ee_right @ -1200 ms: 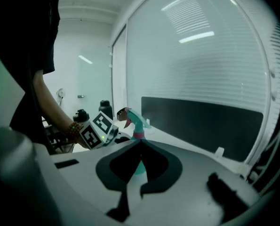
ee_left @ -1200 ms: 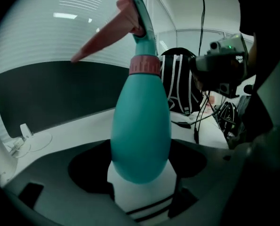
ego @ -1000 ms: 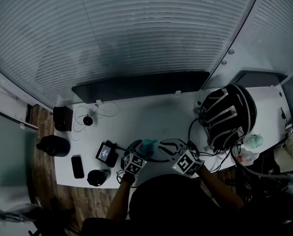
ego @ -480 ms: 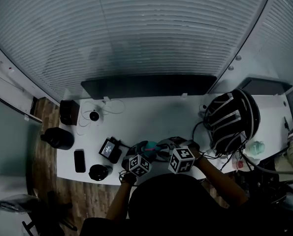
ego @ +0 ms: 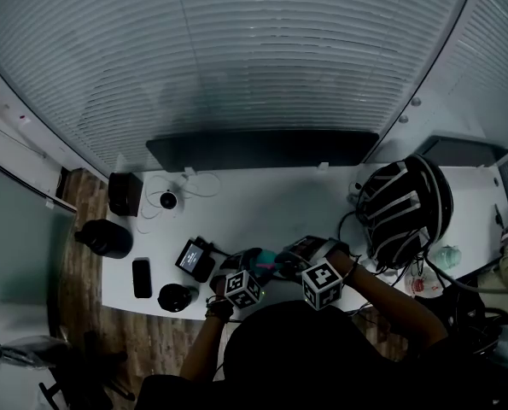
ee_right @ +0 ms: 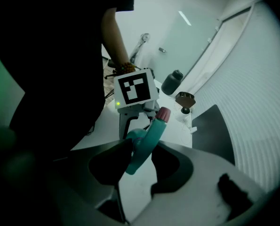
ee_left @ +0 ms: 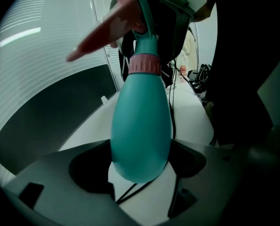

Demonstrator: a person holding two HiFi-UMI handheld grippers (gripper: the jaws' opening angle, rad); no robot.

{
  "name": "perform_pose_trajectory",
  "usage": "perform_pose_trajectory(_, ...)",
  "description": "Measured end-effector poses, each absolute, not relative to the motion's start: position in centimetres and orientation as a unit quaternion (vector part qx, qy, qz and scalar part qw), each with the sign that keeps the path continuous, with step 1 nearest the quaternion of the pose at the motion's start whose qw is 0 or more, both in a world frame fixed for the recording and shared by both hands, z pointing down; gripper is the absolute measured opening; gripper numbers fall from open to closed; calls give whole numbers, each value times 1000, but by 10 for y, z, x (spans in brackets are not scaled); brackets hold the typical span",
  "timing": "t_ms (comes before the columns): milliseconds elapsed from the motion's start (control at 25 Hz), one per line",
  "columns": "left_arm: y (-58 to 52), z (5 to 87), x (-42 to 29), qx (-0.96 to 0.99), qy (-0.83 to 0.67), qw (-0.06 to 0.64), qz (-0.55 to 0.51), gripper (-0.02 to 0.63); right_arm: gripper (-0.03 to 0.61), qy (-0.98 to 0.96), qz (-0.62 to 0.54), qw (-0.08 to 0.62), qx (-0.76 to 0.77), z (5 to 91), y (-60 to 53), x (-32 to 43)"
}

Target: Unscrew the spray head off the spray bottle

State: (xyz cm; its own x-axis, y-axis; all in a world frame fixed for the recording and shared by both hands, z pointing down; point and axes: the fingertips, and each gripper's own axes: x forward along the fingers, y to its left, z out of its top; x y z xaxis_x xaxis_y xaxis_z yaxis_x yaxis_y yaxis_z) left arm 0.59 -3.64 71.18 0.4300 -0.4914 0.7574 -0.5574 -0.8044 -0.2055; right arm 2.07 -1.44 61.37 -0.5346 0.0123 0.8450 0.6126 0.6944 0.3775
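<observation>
A teal spray bottle (ee_left: 142,121) with a pink collar (ee_left: 141,64) and a pink trigger (ee_left: 102,32) is held above the table's front edge (ego: 262,257). My left gripper (ee_left: 142,160) is shut on the bottle's round body, which fills the gap between its jaws. My right gripper (ee_right: 140,154) is shut on the teal spray head (ee_right: 147,138), with the pink nozzle (ee_right: 164,113) sticking out past its jaws. Behind the spray head, the right gripper view shows the left gripper's marker cube (ee_right: 135,89). In the head view the two grippers (ego: 252,265) (ego: 296,254) face each other close together.
A black-and-white striped helmet (ego: 403,202) lies at the table's right, with cables around it. A long dark bar (ego: 262,149) runs along the back edge. A phone (ego: 141,278), a small screen device (ego: 192,257), a round black object (ego: 175,297) and a dark jug (ego: 104,239) are at the left.
The two grippers have drawn closer together around the bottle. The right gripper's marker cube has turned and shifted slightly. The left gripper still holds the bottle body.
</observation>
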Motion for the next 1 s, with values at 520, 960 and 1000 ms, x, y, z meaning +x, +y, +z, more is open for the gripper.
perform_pose_trajectory(520,-37,704,13,857,-322,27,402,373,118,-786,-409,427,-182,599,-18,37)
perform_pose_trajectory(960,-47,708,-35,774,-408,-32,483,373,118,-932,109,343,-36,573,-44,50)
perform_pose_trajectory(1000,-47,709,-38,764,-412,-42,495,373,118,-923,216,317,-20,578,-47,51)
